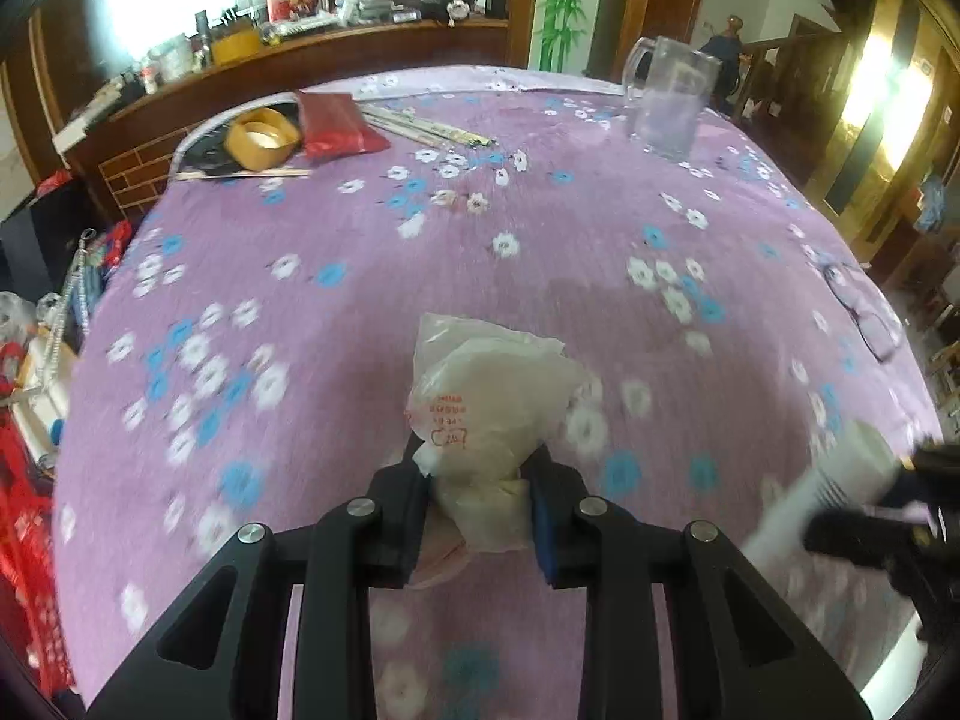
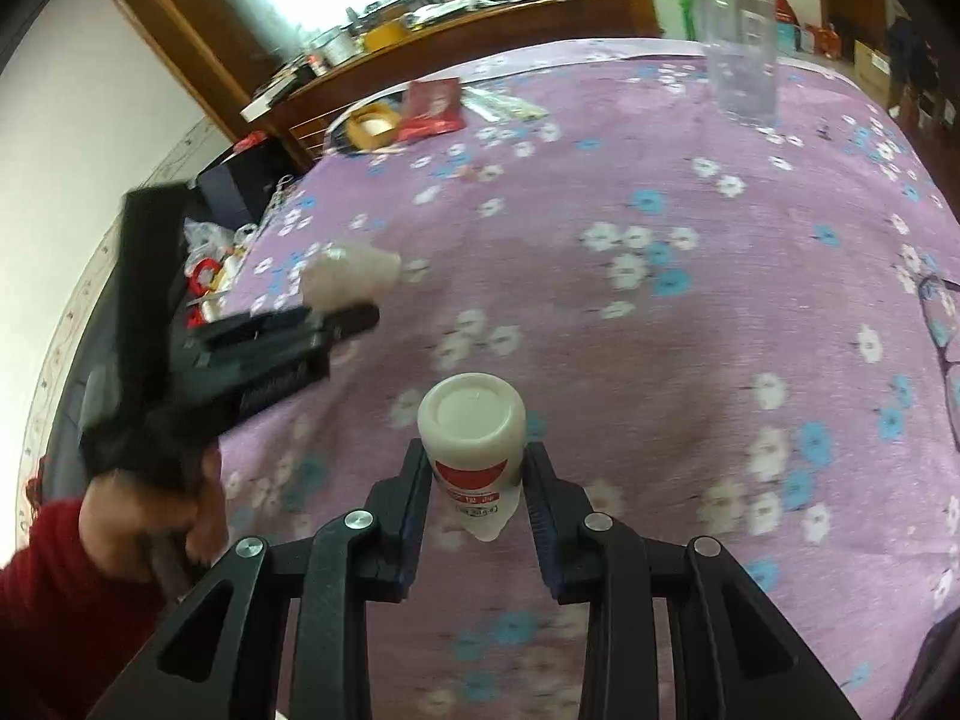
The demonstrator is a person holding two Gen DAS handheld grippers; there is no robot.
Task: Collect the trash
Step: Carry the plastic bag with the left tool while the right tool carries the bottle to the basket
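Purple floral cloth [image 1: 360, 312] covers the desk below both of my tools. My left hand-held gripper [image 1: 480, 474] is clamped on a crumpled white plastic bag [image 1: 486, 396] with red print, which sticks out ahead of the jaws above the cloth. My right hand-held gripper [image 2: 477, 474] grips a small white bottle [image 2: 471, 438] with a red label, its round end facing forward. At the far side of the desk stand a clear glass mug [image 1: 669, 99], a roll of tape [image 1: 261, 138] and a red packet [image 1: 336, 123]. Eyeglasses [image 1: 864, 312] lie near the right edge.
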